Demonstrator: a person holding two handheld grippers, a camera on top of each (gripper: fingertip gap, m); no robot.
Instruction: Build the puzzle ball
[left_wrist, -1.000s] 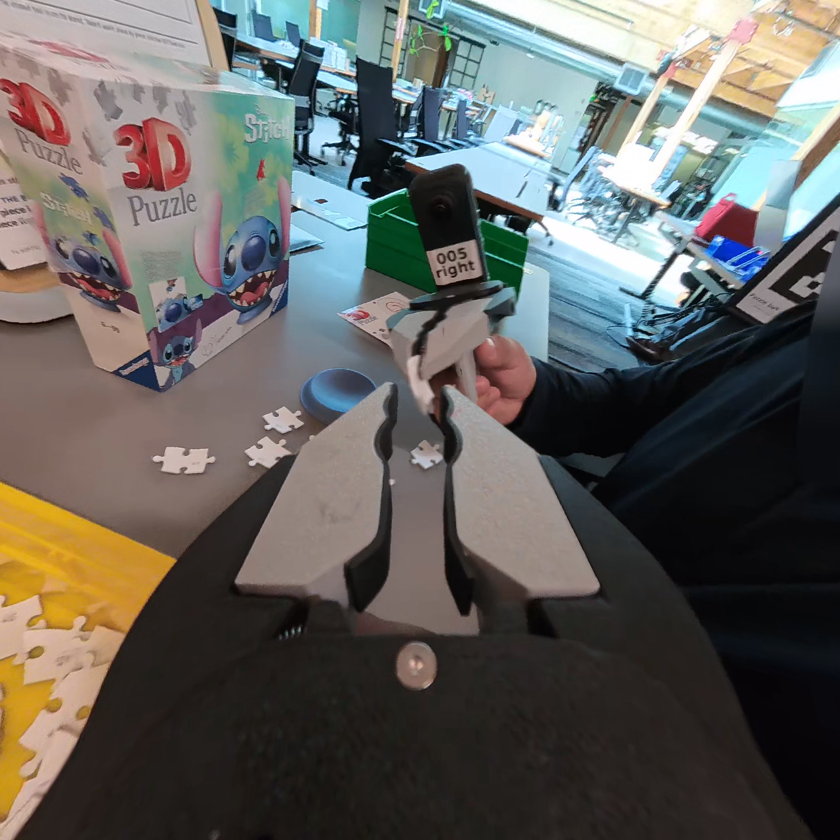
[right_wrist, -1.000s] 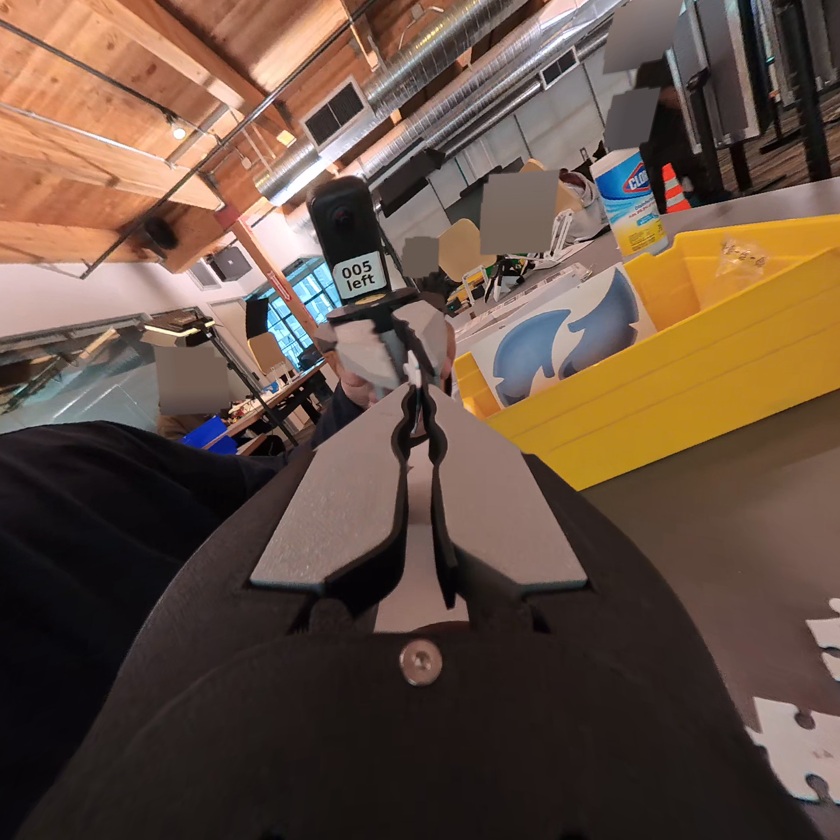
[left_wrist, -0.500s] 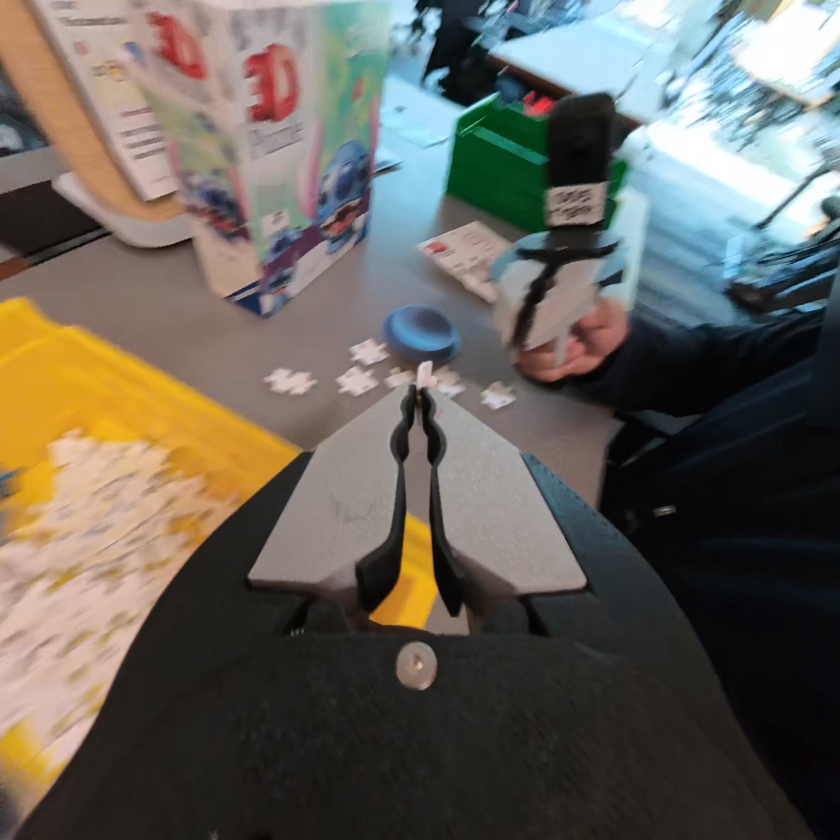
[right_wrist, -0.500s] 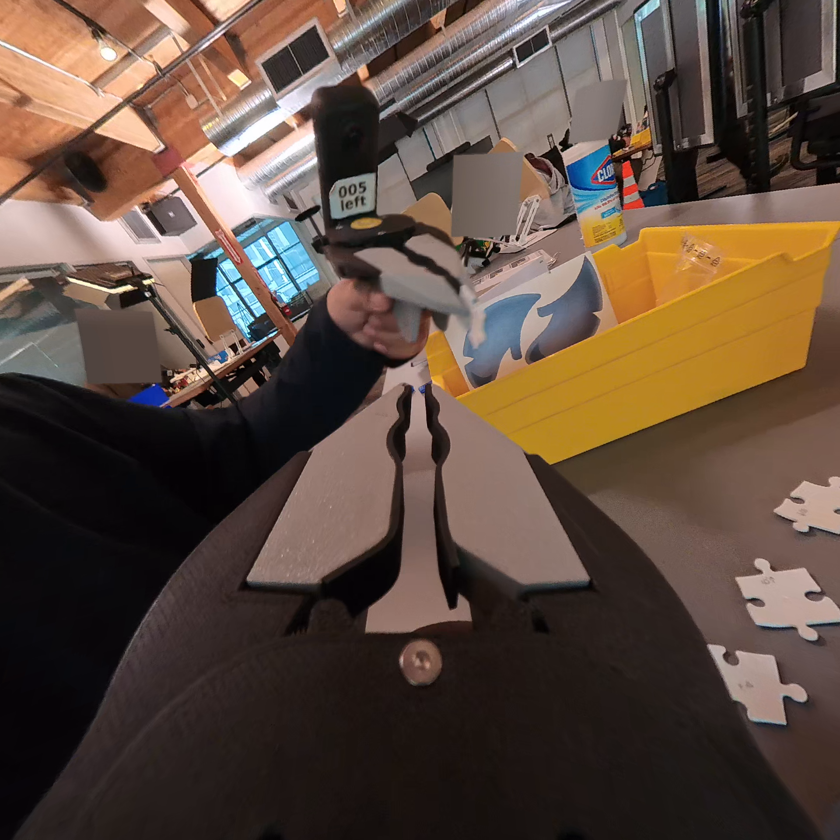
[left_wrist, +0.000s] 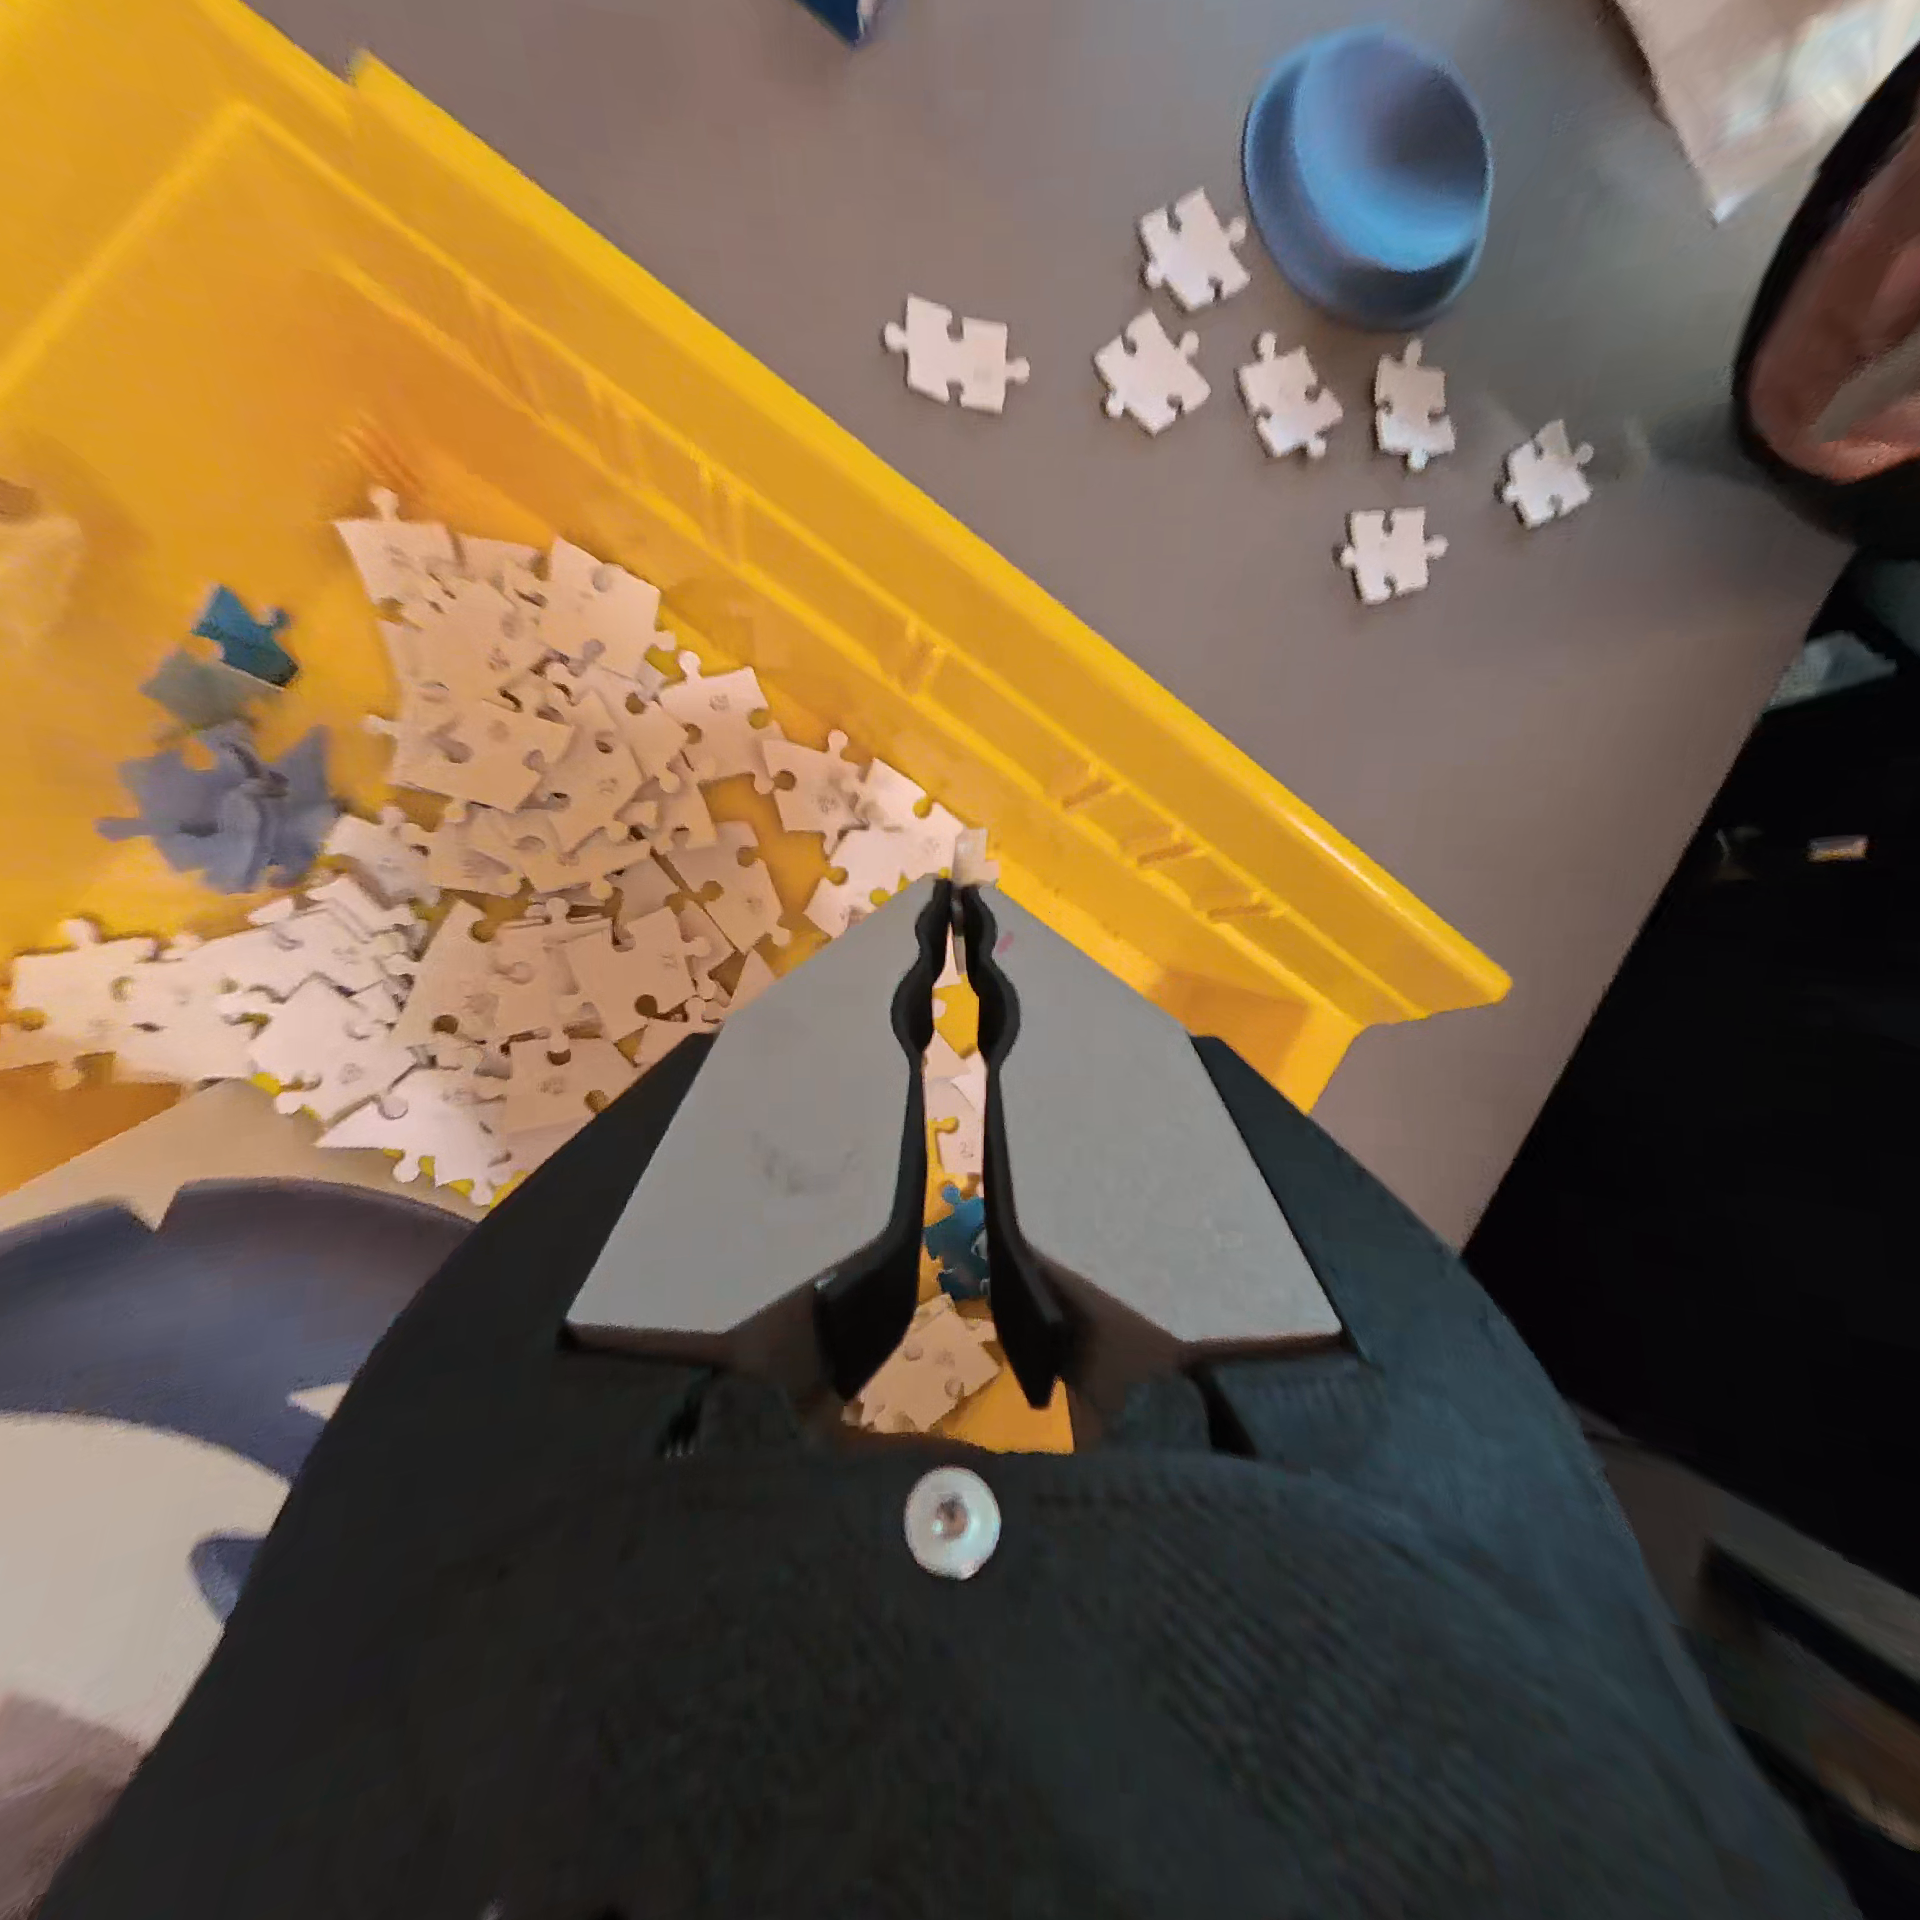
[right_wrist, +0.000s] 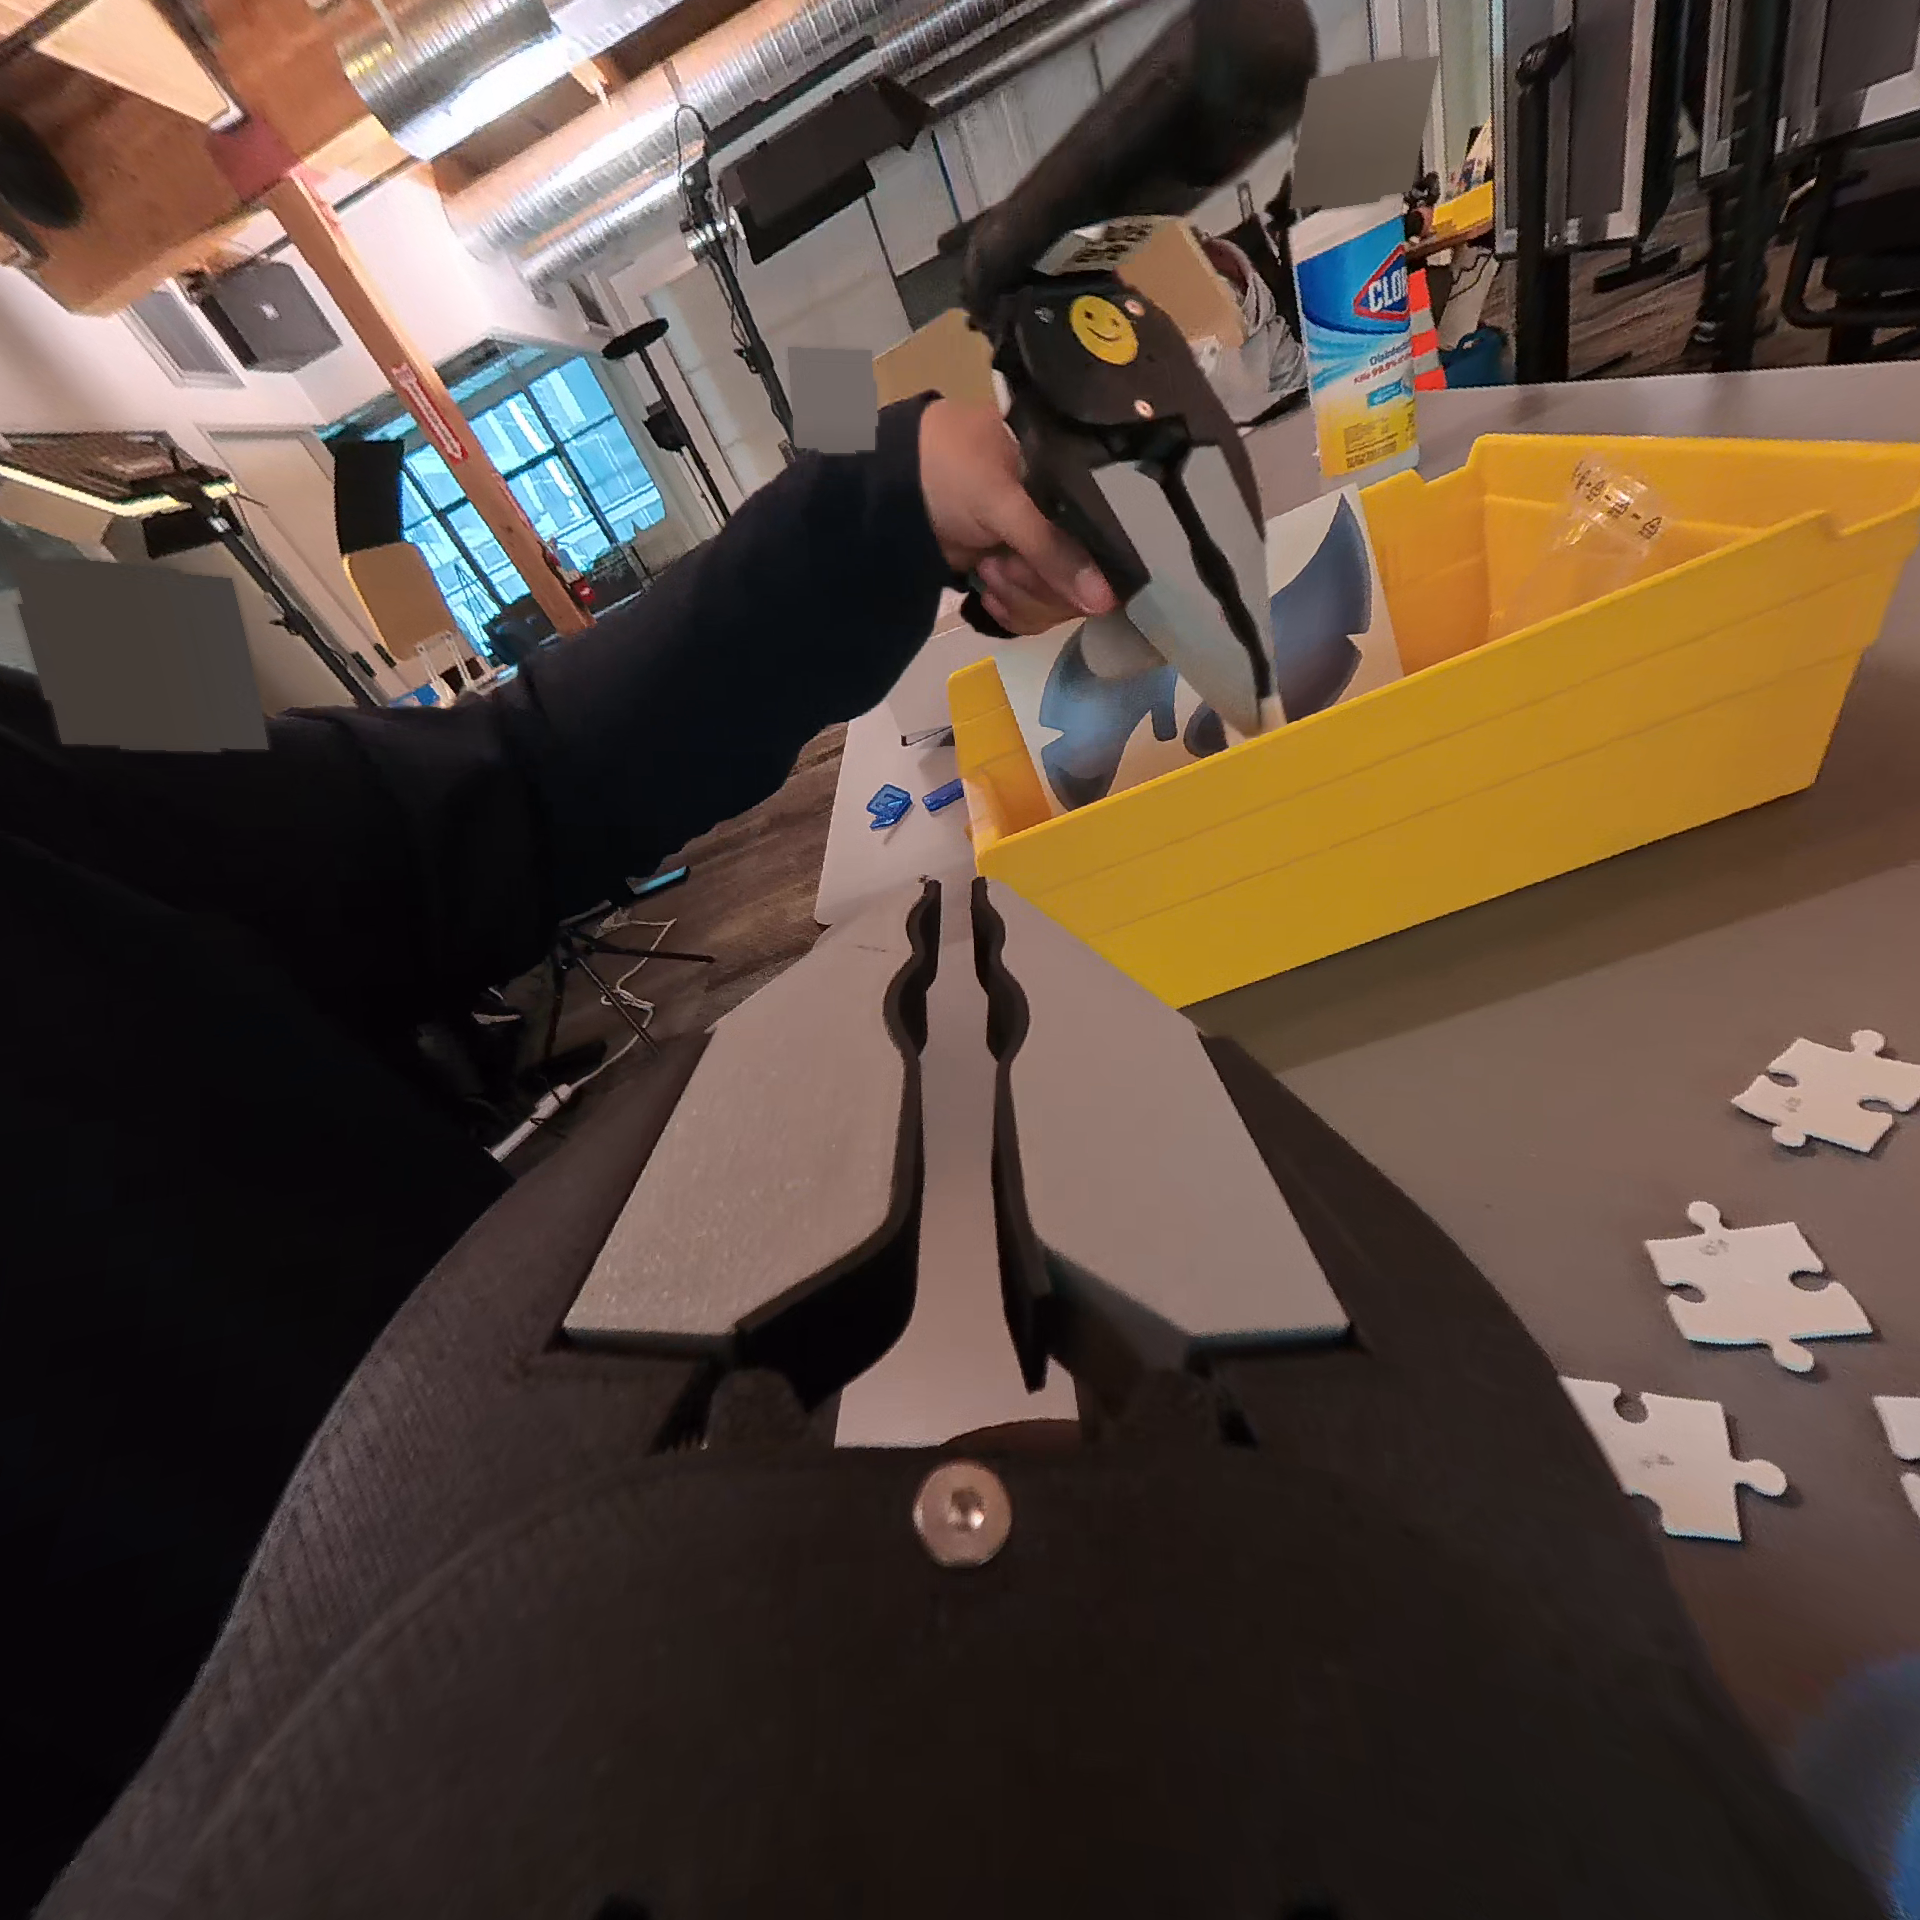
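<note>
- Your left hand-held gripper (left_wrist: 957, 902) is pinched on a small white puzzle piece (left_wrist: 968, 864), held over the near corner of the yellow bin (left_wrist: 1049, 727).
- The bin holds the heap of loose pieces (left_wrist: 540, 790); seven more pieces (left_wrist: 1288, 395) lie on the desk (left_wrist: 1299, 748) beside the blue stand (left_wrist: 1366, 177).
- If this piece belongs in the bin, lower it close above the heap before you let go, so it does not bounce out.
- Your right hand-held gripper (right_wrist: 954, 902) is empty, its jaws slightly apart, so it is free for the desk pieces.
</note>
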